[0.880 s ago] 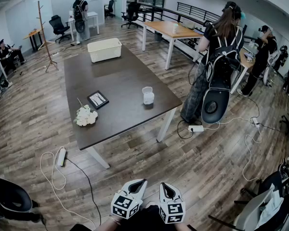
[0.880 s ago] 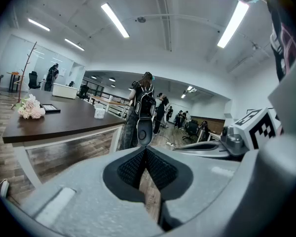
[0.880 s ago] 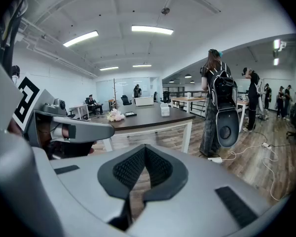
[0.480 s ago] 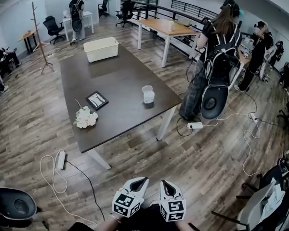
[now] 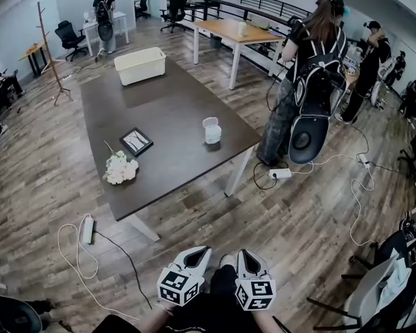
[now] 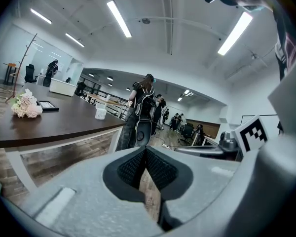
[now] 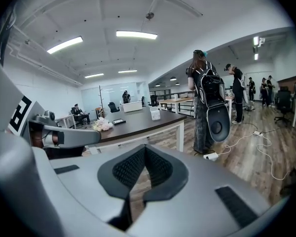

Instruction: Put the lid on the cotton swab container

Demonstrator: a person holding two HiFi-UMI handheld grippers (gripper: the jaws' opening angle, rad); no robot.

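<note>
The cotton swab container [image 5: 212, 131], a small white translucent tub, stands near the right edge of the dark table [image 5: 173, 109]. It shows small and far off in the left gripper view [image 6: 100, 113] and the right gripper view [image 7: 155, 113]. I cannot tell the lid apart from the tub at this distance. My left gripper [image 5: 196, 254] and right gripper [image 5: 248, 255] hang side by side close to my body, well short of the table. Both have their jaws shut with nothing between them, as seen on the left gripper [image 6: 144, 153] and the right gripper [image 7: 144, 153].
On the table lie a white flower bunch [image 5: 120, 168], a black picture frame [image 5: 136, 141] and a white basket [image 5: 139, 65] at the far end. A person with a backpack [image 5: 312, 82] stands at the table's right. A power strip [image 5: 89, 227] and cables lie on the wooden floor.
The view has shifted a little toward the table, and both grippers sit slightly higher in the head view. Both stay shut and empty. The things on the table have not moved.
</note>
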